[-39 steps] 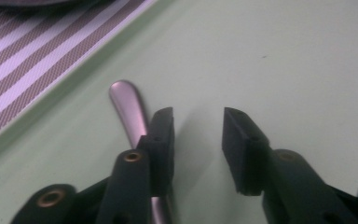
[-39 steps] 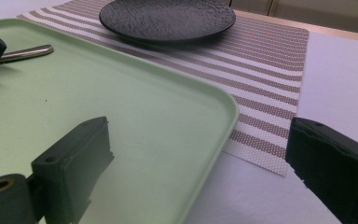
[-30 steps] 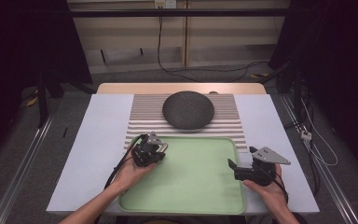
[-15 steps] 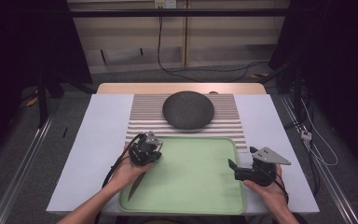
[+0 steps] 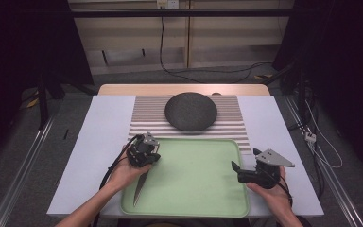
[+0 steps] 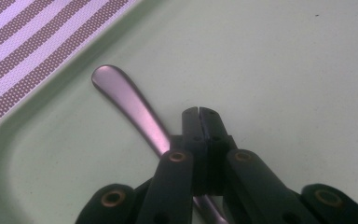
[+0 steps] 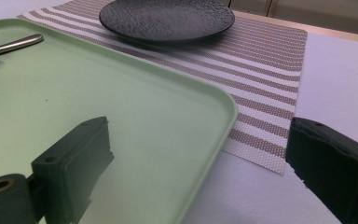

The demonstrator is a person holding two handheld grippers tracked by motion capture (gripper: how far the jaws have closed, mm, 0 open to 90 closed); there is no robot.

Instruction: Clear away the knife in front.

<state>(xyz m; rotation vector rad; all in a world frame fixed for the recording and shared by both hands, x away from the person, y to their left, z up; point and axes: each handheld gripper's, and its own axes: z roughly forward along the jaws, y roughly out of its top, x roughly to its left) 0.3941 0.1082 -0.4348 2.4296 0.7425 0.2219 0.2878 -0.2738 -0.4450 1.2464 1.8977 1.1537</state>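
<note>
Under the left tool [image 6: 198,116] a knife [image 6: 126,95] lies on the green tray [image 5: 194,208], its rounded handle end reaching out ahead and to one side of the tips and its shaft running back beneath them. The jaws are pressed together with only a thin seam between them. Whether the shaft is pinched lower down or merely passes under them, I cannot tell.

Compared with a second ago, the left hand has slid a little toward the tray's near left corner. The pointed blade now shows behind that tool, aimed at the person, where the hand covered it before. I judge that the knife is being drawn or nudged along the tray's edge, and that the work of lifting it out is at its very start. The right tool [image 5: 235,167] has stayed put at the tray's right rim, its jaws wide apart and nothing between them.

From above, the whole layout is plain: the striped mat [image 5: 144,116] and the dark plate [image 5: 190,111] lie beyond both tools on the white counter [image 5: 104,123]. The closed seam is too small to read there. The left gripper view gives that seam and the handle's shine, but hides the blade. The right gripper view looks across the tray and catches the handle sticking out past the left tool, with the plate farther off.
</note>
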